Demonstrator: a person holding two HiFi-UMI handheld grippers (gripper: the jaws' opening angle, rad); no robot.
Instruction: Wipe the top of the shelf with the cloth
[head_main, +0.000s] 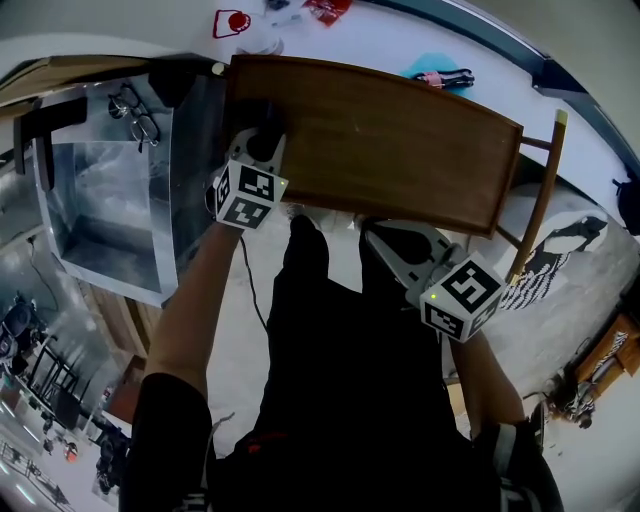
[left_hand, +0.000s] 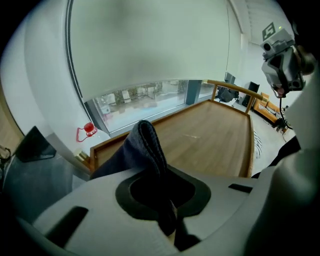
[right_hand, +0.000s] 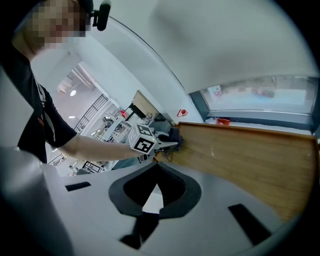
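Risk: cloth (left_hand: 145, 145) is pinched by one fold, so dragging could pull it loose.
Right hand-held gripper (head_main: 385, 235), near shelf (head_main: 400, 140) edge: jaws together, empty.
Left hand-held gripper (left_hand: 160, 200), shelf's near-left corner: clamped on the bunched cloth.
Far right of top probably unwiped.

Shelf top (head_main: 400, 150): being viewed from above, long side running left to right.

Cloth (left_hand: 147, 145): being held at the shelf's left end, between the jaws of the left gripper (head_main: 262, 135).

Right gripper (head_main: 378, 232): being held before the shelf's near edge, right of centre, jaws together, well apart from the cloth.

Open box (head_main: 110, 200): being seen just beside the shelf's left end; spectacles (head_main: 137, 115) being carried at its far side.

Clip (head_main: 440, 78): being seen behind the shelf's far edge, toward the right.

Small looped object (head_main: 232, 22): being seen behind the shelf's far left corner.
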